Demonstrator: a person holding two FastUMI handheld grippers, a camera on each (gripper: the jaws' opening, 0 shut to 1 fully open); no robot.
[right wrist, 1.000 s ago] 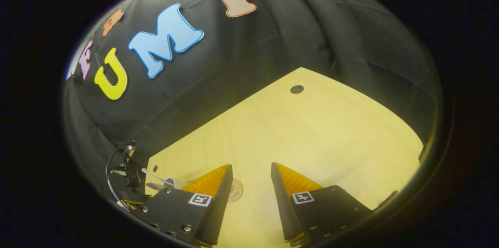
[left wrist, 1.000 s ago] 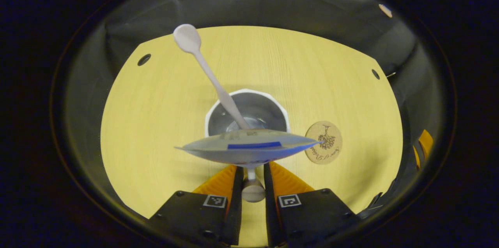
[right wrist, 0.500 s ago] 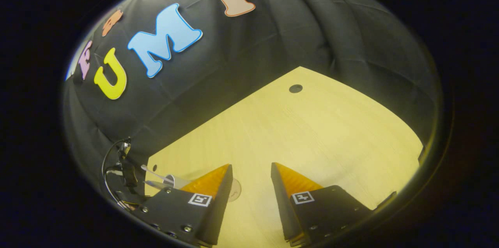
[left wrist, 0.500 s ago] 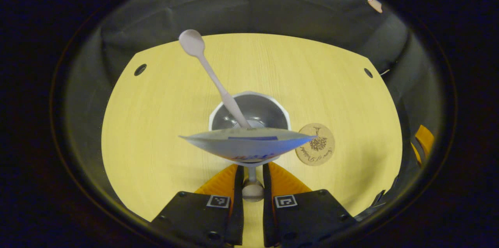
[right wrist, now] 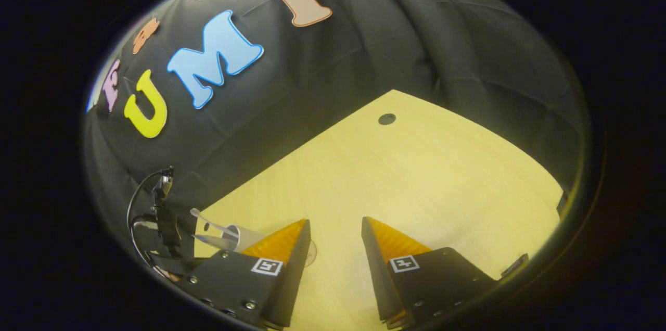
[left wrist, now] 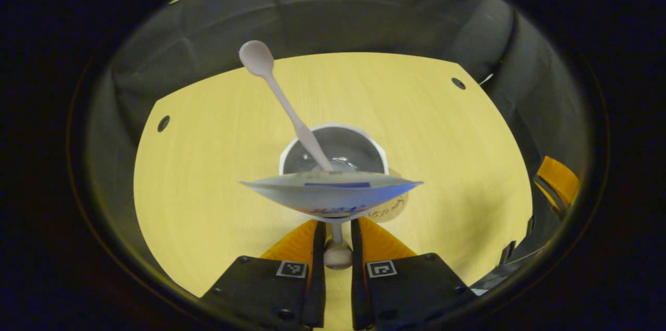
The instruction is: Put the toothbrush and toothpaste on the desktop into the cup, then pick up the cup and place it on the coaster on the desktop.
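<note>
My left gripper (left wrist: 337, 228) is shut on the handle of the white cup (left wrist: 333, 136), and the cup keeps its place between the fingers. A white toothbrush (left wrist: 281, 97) leans out of the cup to the upper left. The toothpaste tube (left wrist: 330, 193) stands in it with its flat crimped end toward the camera. The round cork coaster (left wrist: 391, 208) peeks out under the cup's lower right edge, mostly hidden. My right gripper (right wrist: 335, 240) hangs open over bare desktop. In the right gripper view, the cup (right wrist: 237, 237) sits at the lower left and the coaster (right wrist: 311, 253) shows as a sliver.
The yellow wooden desktop (left wrist: 208, 175) has small dark holes (left wrist: 163, 123) near its corners and black cloth walls behind it. An orange finger of the right gripper (left wrist: 558, 181) shows at the right edge of the left gripper view.
The left gripper has carried the cup to the right, so the coaster went from beside the cup to partly under it. The right gripper has hardly moved and stays open.
</note>
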